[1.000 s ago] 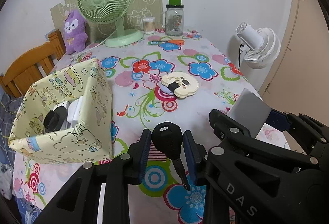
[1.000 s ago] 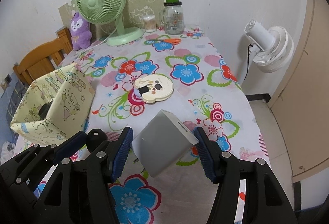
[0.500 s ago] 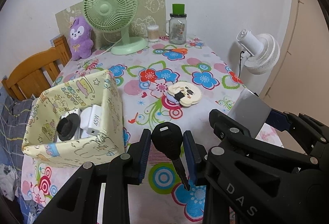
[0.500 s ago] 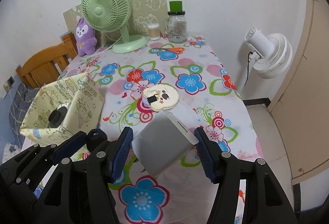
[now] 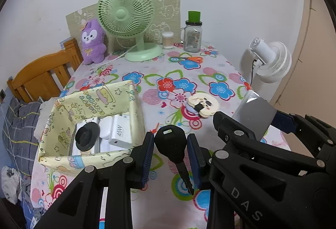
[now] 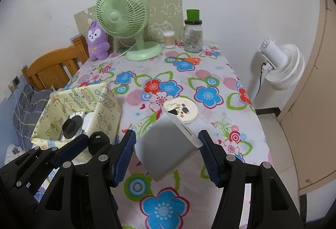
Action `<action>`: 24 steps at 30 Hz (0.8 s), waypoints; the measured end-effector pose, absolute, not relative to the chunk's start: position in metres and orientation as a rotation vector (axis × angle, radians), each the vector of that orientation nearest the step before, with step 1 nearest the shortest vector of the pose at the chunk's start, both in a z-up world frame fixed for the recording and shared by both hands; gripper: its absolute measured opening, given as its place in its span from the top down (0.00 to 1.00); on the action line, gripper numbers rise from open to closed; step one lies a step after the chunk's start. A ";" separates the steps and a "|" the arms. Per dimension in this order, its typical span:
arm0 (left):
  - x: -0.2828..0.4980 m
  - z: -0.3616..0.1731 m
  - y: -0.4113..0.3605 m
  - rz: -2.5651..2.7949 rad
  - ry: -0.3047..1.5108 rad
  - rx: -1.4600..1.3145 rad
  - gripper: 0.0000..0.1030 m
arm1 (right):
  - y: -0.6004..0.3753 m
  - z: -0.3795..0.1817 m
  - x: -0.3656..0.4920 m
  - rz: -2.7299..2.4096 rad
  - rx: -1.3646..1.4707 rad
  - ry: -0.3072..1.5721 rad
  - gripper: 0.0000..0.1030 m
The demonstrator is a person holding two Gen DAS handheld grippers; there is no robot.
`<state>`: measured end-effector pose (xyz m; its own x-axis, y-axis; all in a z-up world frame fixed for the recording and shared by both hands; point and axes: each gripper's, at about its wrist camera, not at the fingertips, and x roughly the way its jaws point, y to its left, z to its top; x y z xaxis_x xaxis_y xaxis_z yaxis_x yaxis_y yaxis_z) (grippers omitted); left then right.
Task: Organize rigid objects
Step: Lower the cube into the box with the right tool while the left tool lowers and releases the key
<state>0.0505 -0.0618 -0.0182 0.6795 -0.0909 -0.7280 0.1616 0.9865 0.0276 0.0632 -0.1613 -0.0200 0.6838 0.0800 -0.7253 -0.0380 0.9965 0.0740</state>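
Note:
My left gripper [image 5: 170, 142] is shut on a black-headed key [image 5: 172, 144], held above the floral table just right of the yellow patterned box [image 5: 134, 111]. The box holds a white camera [image 5: 86, 136] and a white 45W charger [image 5: 119, 131]. My right gripper [image 6: 166, 142] is shut on a grey-white block [image 6: 166, 144], held above the table's front. The block also shows in the left wrist view [image 5: 252, 113]. A round cream cartoon-faced item [image 6: 181, 110] lies on the table past the block. The key's head [image 6: 97, 140] and the box [image 6: 105, 102] show in the right wrist view.
At the table's back stand a green fan [image 5: 128, 18], a purple plush [image 5: 92, 41], a glass jar with a green lid [image 5: 192, 36] and a small cotton-swab pot [image 5: 167, 39]. Orange scissors [image 5: 192, 58] lie nearby. A white fan [image 6: 281, 67] stands off the right edge; a wooden chair [image 5: 42, 75] is at left.
Both grippers have risen and drawn back with their loads, so the box's inside now shows from above. Neither grip has changed.

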 end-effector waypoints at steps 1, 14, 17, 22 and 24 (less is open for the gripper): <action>0.052 -0.018 -0.059 -0.138 0.812 0.091 0.69 | -0.159 -0.020 0.064 0.069 0.054 0.816 0.38; 0.066 -0.018 -0.028 -0.093 0.828 0.081 0.69 | -0.127 -0.020 0.085 0.122 0.037 0.829 0.38; 0.069 -0.018 -0.018 -0.084 0.830 0.078 0.69 | -0.118 -0.021 0.089 0.133 0.035 0.832 0.38; 0.072 -0.018 -0.007 -0.072 0.831 0.076 0.69 | -0.104 -0.024 0.095 0.162 0.051 0.837 0.38; 0.073 -0.020 -0.001 -0.065 0.836 0.074 0.69 | -0.099 -0.025 0.098 0.170 0.047 0.840 0.38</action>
<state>0.0733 -0.0011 -0.0198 0.6685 -0.0287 -0.7431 0.0866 0.9955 0.0395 0.0979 -0.0990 -0.0248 0.6546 0.1682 -0.7370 -0.1310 0.9854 0.1084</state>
